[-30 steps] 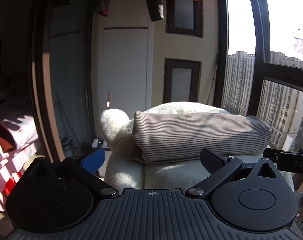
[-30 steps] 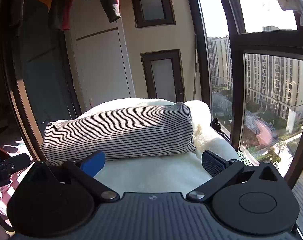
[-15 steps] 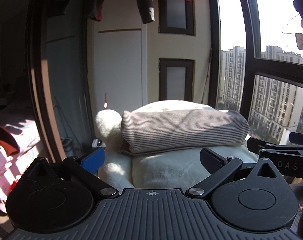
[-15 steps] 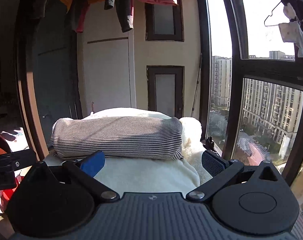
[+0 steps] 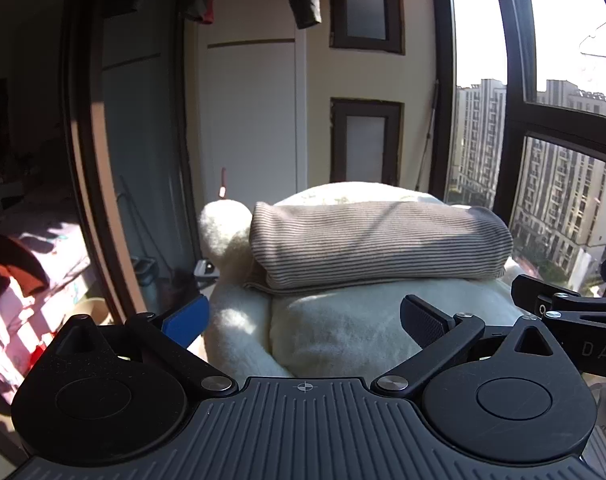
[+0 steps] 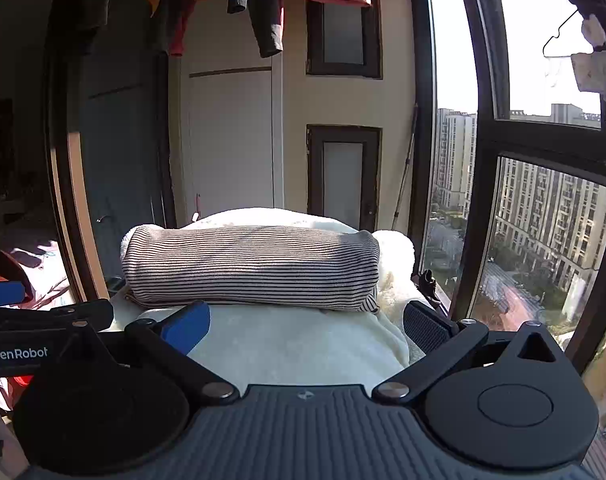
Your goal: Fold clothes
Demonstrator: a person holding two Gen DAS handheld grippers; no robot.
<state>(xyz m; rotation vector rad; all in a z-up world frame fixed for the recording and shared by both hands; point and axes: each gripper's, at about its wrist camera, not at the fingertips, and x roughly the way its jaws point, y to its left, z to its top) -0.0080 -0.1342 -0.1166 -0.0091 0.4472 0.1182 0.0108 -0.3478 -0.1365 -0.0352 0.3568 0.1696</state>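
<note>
A folded striped garment [image 5: 377,246] lies as a neat bundle on a white fluffy blanket [image 5: 343,320]. It also shows in the right wrist view [image 6: 251,266], on the same blanket [image 6: 295,344]. My left gripper [image 5: 303,318] is open and empty, held back from the bundle. My right gripper [image 6: 305,322] is open and empty, also short of the bundle. The right gripper's body shows at the right edge of the left wrist view [image 5: 575,312]. The left gripper's body shows at the left edge of the right wrist view [image 6: 35,320].
Clothes hang overhead [image 6: 263,4]. Tall windows [image 6: 543,200] stand to the right, a dark sliding door frame [image 5: 91,160] to the left. Pink and red laundry [image 5: 19,280] lies at the far left beyond the frame.
Both grippers have drawn back and risen a little from the folded bundle, so it sits smaller and farther off. Both stay open and empty.
</note>
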